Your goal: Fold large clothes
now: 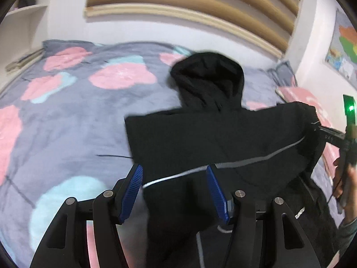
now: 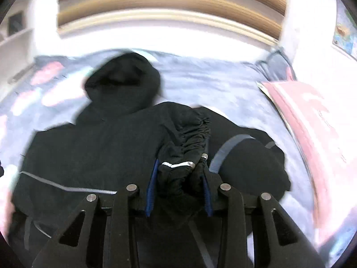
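**Sleeve fold across a hooded jacket**

Black jacket (image 1: 214, 134) lies flat on the floral bedspread (image 1: 73, 116). Right gripper (image 2: 178, 178) is clamped on the gathered cuff (image 2: 189, 138); left gripper (image 1: 174, 192) hovers apart over the hem. Advice: carry the cuff low across, keeping the sleeve taut.

Floral grey bedspread (image 1: 73, 111), slatted wooden headboard (image 1: 200, 0), white walls (image 1: 67, 17).

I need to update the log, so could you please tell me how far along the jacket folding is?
Early stage. Done: the black hooded jacket lies spread on the floral blanket, hood away from the person. In hand: the right claw is shut on a gathered sleeve cuff, while the left claw hovers open over the jacket's body. Left: the other sleeve and the body folds; no tidy fold shows yet.
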{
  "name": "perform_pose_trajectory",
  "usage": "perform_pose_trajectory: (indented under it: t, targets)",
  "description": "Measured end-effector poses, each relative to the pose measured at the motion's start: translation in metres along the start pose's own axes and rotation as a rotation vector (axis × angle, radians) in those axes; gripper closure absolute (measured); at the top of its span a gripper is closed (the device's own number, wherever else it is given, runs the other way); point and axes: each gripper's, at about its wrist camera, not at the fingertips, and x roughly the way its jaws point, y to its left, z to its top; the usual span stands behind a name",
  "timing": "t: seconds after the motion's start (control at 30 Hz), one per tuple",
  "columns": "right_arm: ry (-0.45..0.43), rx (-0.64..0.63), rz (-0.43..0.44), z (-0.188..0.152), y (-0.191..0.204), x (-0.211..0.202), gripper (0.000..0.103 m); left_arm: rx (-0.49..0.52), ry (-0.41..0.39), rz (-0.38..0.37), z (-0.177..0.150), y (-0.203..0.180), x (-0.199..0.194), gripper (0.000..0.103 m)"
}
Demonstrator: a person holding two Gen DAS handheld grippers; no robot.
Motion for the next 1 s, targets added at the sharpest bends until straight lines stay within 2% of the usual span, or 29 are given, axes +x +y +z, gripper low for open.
perform_pose_trajectory:
  t: [0.1, 0.17, 0.23, 0.3, 0.33, 0.37, 0.43, 0.5, 0.53, 0.6, 0.67, 0.7, 0.77, 0.83, 0.9, 1.0]
  targets:
    - [0.092, -0.046, -0.028, -0.021, -0.002, 0.044, 0.064, -0.015, 0.076, 0.021, -0.011, -0.009, 0.038, 0.042]
    - [0.138, -0.073, -0.065, -0.036, -0.001, 0.074, 0.064, -0.019, 0.126, 0.089, -0.023, -0.007, 0.063, 0.043]
    - [0.171, -0.049, -0.06, -0.052, -0.006, 0.097, 0.063, -0.012, 0.123, 0.146, -0.034, -0.004, 0.075, 0.042]
    - [0.138, -0.02, -0.053, -0.057, -0.013, 0.094, 0.06, -0.062, 0.1, 0.129, -0.04, 0.008, 0.076, 0.027]
    - [0.138, -0.021, -0.056, -0.057, -0.013, 0.093, 0.059, -0.115, 0.112, 0.106, -0.043, 0.017, 0.079, 0.025]
    - [0.141, -0.03, -0.061, -0.055, -0.012, 0.088, 0.058, -0.187, 0.114, 0.046, -0.048, 0.03, 0.082, 0.024]
    - [0.128, -0.036, -0.048, -0.052, -0.012, 0.071, 0.058, -0.269, 0.085, -0.025, -0.054, 0.047, 0.08, 0.024]
    - [0.065, -0.024, -0.01, -0.047, -0.011, 0.046, 0.055, -0.278, 0.05, -0.042, -0.058, 0.05, 0.074, 0.024]
    - [0.007, -0.017, 0.034, -0.045, -0.009, 0.024, 0.042, -0.268, 0.033, -0.026, -0.06, 0.047, 0.07, 0.024]
    - [-0.065, -0.03, 0.068, -0.044, 0.002, -0.004, 0.026, -0.237, -0.011, 0.015, -0.059, 0.04, 0.06, 0.026]
    - [-0.105, -0.086, 0.043, -0.044, 0.019, -0.021, 0.025, -0.181, -0.103, 0.07, -0.053, 0.028, 0.035, 0.026]
    - [-0.104, -0.104, 0.056, -0.044, 0.026, -0.023, 0.025, -0.152, -0.149, 0.068, -0.048, 0.02, 0.019, 0.026]
    - [-0.088, -0.115, 0.108, -0.046, 0.03, -0.019, 0.026, -0.098, -0.189, 0.049, -0.039, 0.003, -0.002, 0.026]
    - [-0.043, -0.103, 0.123, -0.047, 0.033, -0.006, 0.026, -0.014, -0.15, 0.022, -0.028, -0.022, -0.004, 0.026]
    - [0.026, -0.085, 0.13, -0.056, 0.034, 0.011, 0.026, 0.073, -0.04, -0.018, -0.026, -0.05, 0.018, 0.026]
    - [0.167, -0.101, 0.089, -0.078, 0.032, 0.048, 0.026, 0.108, 0.083, 0.027, -0.045, -0.063, 0.062, 0.026]
